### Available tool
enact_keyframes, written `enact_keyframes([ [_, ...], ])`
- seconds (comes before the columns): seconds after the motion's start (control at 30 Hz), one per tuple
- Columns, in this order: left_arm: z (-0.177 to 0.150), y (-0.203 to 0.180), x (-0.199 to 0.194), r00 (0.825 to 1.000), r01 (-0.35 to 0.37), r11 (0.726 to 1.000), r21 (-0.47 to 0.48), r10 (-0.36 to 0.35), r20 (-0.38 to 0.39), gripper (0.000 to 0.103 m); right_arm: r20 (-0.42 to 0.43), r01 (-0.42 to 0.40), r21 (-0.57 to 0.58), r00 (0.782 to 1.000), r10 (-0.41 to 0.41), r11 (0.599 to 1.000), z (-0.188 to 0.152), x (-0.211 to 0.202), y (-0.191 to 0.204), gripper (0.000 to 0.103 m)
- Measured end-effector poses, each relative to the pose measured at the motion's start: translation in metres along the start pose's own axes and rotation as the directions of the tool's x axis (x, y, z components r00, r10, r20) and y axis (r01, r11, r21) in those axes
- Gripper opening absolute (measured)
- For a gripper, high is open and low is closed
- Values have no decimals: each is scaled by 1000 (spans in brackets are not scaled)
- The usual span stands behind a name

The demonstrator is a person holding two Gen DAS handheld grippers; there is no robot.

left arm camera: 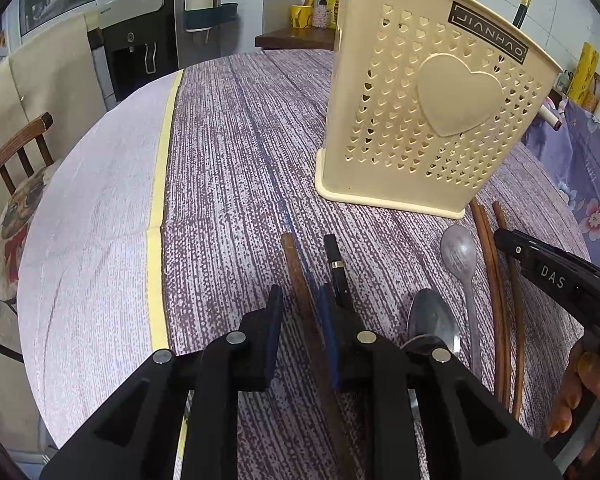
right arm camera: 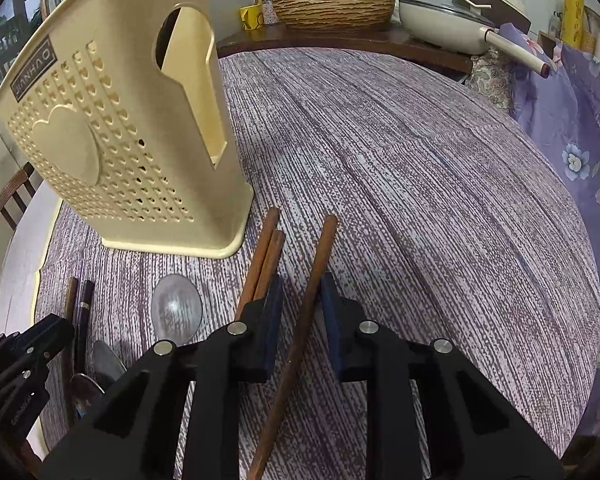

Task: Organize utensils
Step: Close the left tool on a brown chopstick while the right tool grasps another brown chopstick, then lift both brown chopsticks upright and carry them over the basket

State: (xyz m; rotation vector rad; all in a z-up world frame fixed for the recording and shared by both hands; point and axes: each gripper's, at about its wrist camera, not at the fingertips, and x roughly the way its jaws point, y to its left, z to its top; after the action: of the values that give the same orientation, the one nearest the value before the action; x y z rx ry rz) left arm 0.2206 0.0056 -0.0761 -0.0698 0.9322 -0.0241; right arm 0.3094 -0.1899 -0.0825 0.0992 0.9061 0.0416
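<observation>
A cream perforated utensil holder (left arm camera: 428, 108) with a heart on its side stands upright on the table; it also shows in the right wrist view (right arm camera: 120, 148). My left gripper (left arm camera: 300, 300) is open, low over the cloth, with a brown chopstick (left arm camera: 300, 280) lying between its fingers and a black chopstick (left arm camera: 336, 268) at its right finger. Two metal spoons (left arm camera: 458, 256) and several brown chopsticks (left arm camera: 496, 292) lie to its right. My right gripper (right arm camera: 300, 284) is open around a single brown chopstick (right arm camera: 312, 292), with a pair of chopsticks (right arm camera: 266, 256) just left of it.
The round table carries a purple-grey striped cloth (right arm camera: 420, 200) with a yellow band (left arm camera: 160, 184) at the left. A wooden chair (left arm camera: 20, 152) stands at the left edge. A side counter holds a woven bowl (right arm camera: 332, 6) and a white pan (right arm camera: 440, 24). Floral fabric (right arm camera: 580, 140) hangs at the right.
</observation>
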Motion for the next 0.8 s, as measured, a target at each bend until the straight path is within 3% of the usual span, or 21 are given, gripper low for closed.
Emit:
enact_keyframes([
  [0.13,1,-2,1,1000,-9,1000,9,9,4,19,2,16,-3,1000,-16,1000,5,4,-1,16],
  [0.27,-2,-2,0,1000,-24,1000,0,24,12,10,5,13,10,1000,-13,1000,7,5,-4,11],
  [0.8,-2,-4,-1,1000,-16,1000,-7,16,14,9,14,-44,60,999,43,997,9,7,-15,8],
])
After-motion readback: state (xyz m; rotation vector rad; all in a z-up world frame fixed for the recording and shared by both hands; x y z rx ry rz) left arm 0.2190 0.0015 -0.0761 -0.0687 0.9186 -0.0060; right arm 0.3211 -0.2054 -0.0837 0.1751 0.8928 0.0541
